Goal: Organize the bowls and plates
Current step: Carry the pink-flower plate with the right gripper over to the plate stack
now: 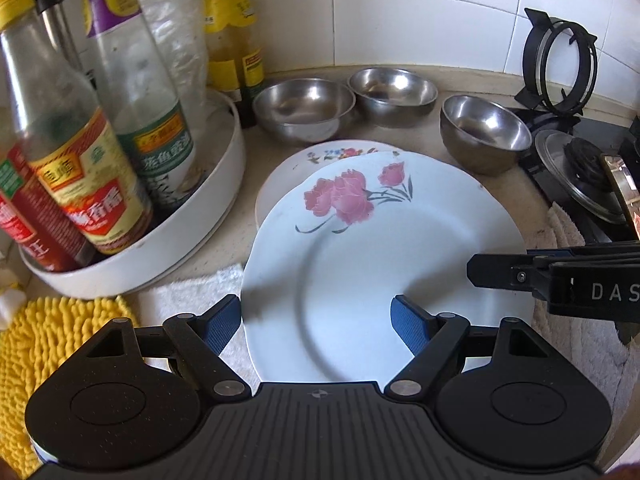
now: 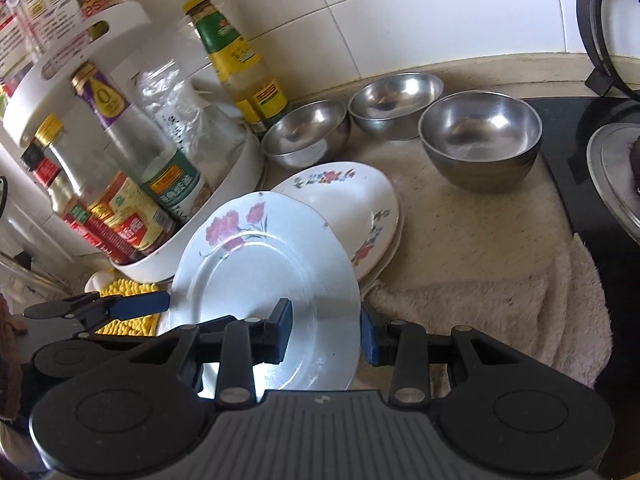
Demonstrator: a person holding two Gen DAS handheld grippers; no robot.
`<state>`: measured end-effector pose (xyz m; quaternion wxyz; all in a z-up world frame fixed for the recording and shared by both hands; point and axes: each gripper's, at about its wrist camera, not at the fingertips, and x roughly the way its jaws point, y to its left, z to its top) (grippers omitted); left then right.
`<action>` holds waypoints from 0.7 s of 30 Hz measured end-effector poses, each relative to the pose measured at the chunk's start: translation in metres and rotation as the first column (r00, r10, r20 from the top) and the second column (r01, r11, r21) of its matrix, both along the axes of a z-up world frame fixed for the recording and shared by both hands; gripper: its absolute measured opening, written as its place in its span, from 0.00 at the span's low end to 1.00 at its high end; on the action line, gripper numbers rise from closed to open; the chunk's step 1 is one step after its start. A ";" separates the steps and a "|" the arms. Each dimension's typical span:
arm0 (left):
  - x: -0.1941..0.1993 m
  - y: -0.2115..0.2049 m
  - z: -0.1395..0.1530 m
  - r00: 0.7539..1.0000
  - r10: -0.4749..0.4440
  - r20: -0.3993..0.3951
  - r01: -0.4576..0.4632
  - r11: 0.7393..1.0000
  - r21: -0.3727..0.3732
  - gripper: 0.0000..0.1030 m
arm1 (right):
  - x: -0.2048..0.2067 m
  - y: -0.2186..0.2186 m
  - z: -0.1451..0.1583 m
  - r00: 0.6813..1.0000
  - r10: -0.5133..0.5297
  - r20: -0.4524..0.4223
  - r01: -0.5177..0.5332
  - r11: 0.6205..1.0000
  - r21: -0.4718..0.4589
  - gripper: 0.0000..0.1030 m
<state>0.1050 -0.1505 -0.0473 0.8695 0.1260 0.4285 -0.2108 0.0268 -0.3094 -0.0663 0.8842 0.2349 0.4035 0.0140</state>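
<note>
Right gripper (image 2: 326, 332) fingers straddle near rim of rose plate (image 2: 264, 276), gap visible, not clamped. Left gripper (image 1: 316, 322) fingers wide around opposite rim. Plate tilts against flowered plate (image 2: 352, 200) on desk (image 2: 472, 240). Risk: one-sided squeeze slides plate off, chipping both.

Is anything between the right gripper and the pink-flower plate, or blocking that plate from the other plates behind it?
Nothing visible does. The right gripper has its jaws on either side of the pink-flower plate rim, with no object between. The plate already overlaps the stacked floral plates; the steel bowls sit farther back.
</note>
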 end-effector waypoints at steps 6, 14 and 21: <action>0.002 -0.032 0.001 0.990 -0.135 -0.031 0.133 0.990 -0.055 0.41 | 0.020 0.001 0.009 0.999 0.006 0.041 -0.008 0.999 0.035 0.30; 0.018 0.024 0.012 1.000 -0.011 -0.020 0.009 0.994 -0.106 0.64 | 0.024 -0.029 0.001 0.999 -0.045 -0.011 0.045 0.998 0.048 0.30; 0.025 0.075 -0.018 0.984 0.088 -0.152 -0.101 0.992 -0.075 0.67 | 0.014 0.012 -0.010 0.983 0.156 -0.102 -0.146 0.984 0.102 0.42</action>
